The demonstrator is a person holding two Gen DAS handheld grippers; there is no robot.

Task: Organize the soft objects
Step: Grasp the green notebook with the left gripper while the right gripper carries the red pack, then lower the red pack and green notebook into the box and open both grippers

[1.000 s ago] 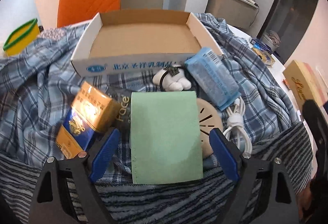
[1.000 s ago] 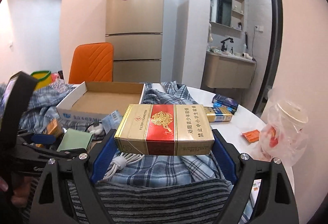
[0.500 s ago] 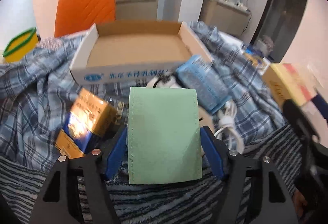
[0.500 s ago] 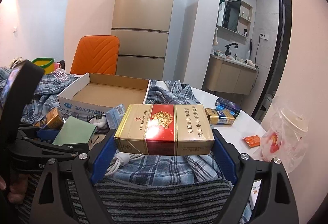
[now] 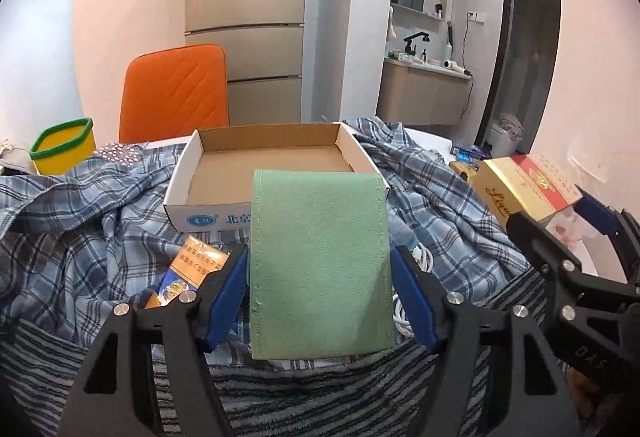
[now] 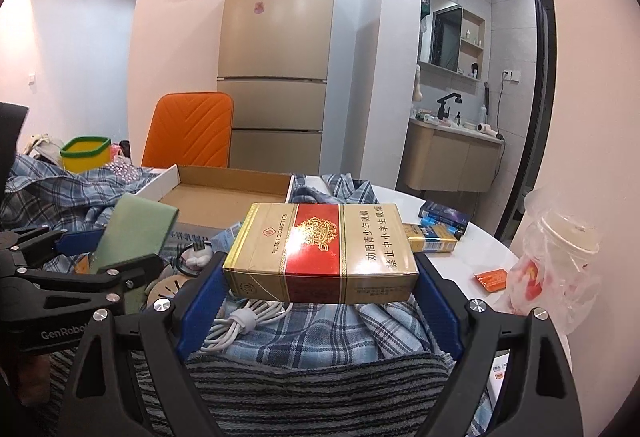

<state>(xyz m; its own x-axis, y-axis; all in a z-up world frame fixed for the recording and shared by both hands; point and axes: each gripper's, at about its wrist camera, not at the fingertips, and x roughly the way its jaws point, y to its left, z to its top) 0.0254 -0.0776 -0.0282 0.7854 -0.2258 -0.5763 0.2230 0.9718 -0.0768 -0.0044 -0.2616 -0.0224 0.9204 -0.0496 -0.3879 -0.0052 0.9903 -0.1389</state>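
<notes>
My left gripper [image 5: 320, 277] is clamped on a flat green pouch [image 5: 320, 261]; its jaws have just been closing, and both blue pads now press the pouch's side edges. The pouch stands clear of the clutter, its top edge overlapping the near wall of the open cardboard box [image 5: 208, 141] in the left wrist view. My right gripper [image 6: 320, 281] grips a gold-and-red cigarette carton [image 6: 320, 249] across its short ends, jaws set wide, carton held level above the plaid cloth [image 6: 312, 333].

Beneath the carton lies a bundled white cable [image 6: 244, 321]. A gold-and-blue pack [image 5: 188, 269] lies on the cloth just left of my left jaws. The cardboard box sits on the cloth beyond both grippers, its interior bare. Behind it stand an orange chair [image 5: 176, 89] and a yellow tub with a green rim [image 5: 64, 145]. On the white table [image 6: 492, 253] to the right are small packs and a plastic bag [image 6: 560, 261].
</notes>
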